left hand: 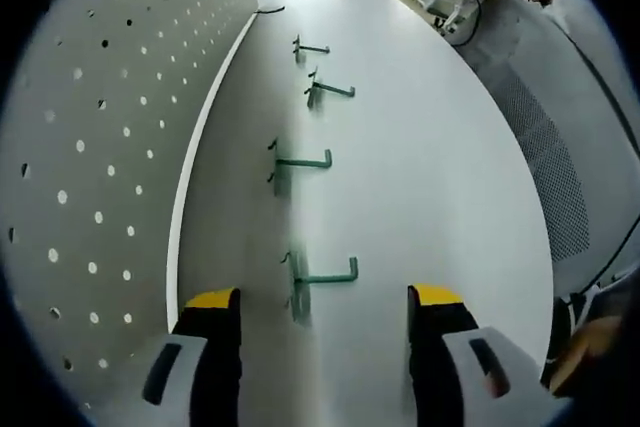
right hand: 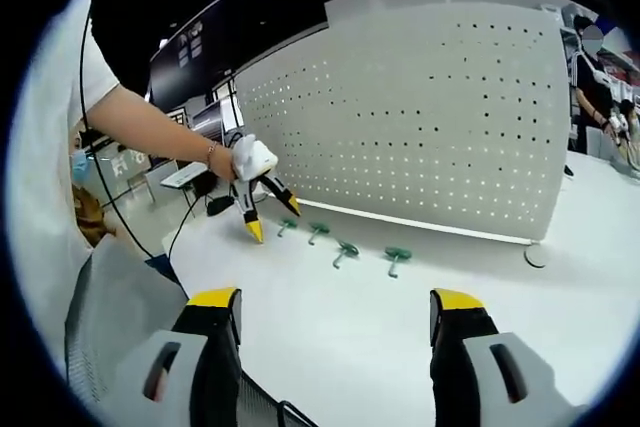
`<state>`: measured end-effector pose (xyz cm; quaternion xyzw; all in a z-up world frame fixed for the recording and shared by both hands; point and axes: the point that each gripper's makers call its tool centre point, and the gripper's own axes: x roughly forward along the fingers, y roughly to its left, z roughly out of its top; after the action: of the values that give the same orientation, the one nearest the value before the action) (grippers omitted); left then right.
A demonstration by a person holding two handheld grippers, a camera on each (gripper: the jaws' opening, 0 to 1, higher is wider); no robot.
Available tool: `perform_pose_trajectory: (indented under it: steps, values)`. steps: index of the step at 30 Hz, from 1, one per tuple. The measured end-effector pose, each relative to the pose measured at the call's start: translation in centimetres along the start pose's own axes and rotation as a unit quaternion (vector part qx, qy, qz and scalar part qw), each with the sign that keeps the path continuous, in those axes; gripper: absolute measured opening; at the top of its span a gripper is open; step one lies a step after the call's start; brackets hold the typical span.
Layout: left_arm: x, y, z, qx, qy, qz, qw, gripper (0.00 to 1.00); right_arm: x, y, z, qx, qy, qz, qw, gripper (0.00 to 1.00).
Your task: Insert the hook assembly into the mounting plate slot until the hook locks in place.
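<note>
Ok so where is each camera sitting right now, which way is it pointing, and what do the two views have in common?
Left gripper view: rides the left gripper, low over the white table, looking along a row of green hooks beside the pegboard; own open jaws at the bottom.
Right gripper view: rides the right gripper, farther back, facing the pegboard; own open jaws, plus the person's arm holding the left gripper.
Shared: the hooks, pegboard and table.
</note>
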<state>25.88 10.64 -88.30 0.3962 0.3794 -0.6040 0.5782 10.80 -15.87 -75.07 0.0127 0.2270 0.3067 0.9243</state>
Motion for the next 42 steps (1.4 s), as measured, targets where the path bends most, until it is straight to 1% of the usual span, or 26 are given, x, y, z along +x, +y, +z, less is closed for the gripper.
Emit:
perform_pose_trajectory:
  steps: [6,9,13,18,22,31,34,37,42]
  values:
    - [0.0,0.1,0.0,-0.002,0.000,0.002,1.0000,0.68,0.1,0.1,0.0,-0.001,0.000,0.001,1.0000,0.74]
    - [-0.2,0.3,0.1,-0.005,0.001,0.004,1.0000,0.62,0.1,0.1,0.0,-0.001,0.000,0.001,1.0000,0.74]
    - [-0.3,0.7,0.2,-0.008,0.002,0.006,0.9999,0.50,0.1,0.1,0.0,0.000,0.000,0.000,1.0000,0.74]
    - [-0.3,1.1,0.2,-0.024,0.000,0.014,0.9996,0.43,0.0,0.1,0.0,0.001,-0.001,0.000,1.0000,0.74]
    - [-0.4,1.4,0.1,-0.030,0.001,0.018,0.9994,0.31,0.0,0.1,0.1,0.001,-0.001,0.000,1.0000,0.74]
    - [-0.5,1.5,0.2,-0.044,0.000,0.029,0.9986,0.22,-0.1,0.0,0.3,0.001,-0.003,-0.001,1.0000,0.74]
    - [-0.5,1.5,0.2,-0.047,0.000,0.032,0.9984,0.19,-0.1,0.0,0.5,0.006,-0.008,0.000,0.9999,0.74]
    - [-0.5,1.5,0.1,-0.048,0.002,0.035,0.9982,0.14,0.0,0.1,0.6,0.001,-0.007,0.000,1.0000,0.74]
    - [-0.5,1.7,0.0,-0.055,0.005,0.039,0.9977,0.10,0.0,0.2,0.5,-0.001,-0.006,0.001,1.0000,0.74]
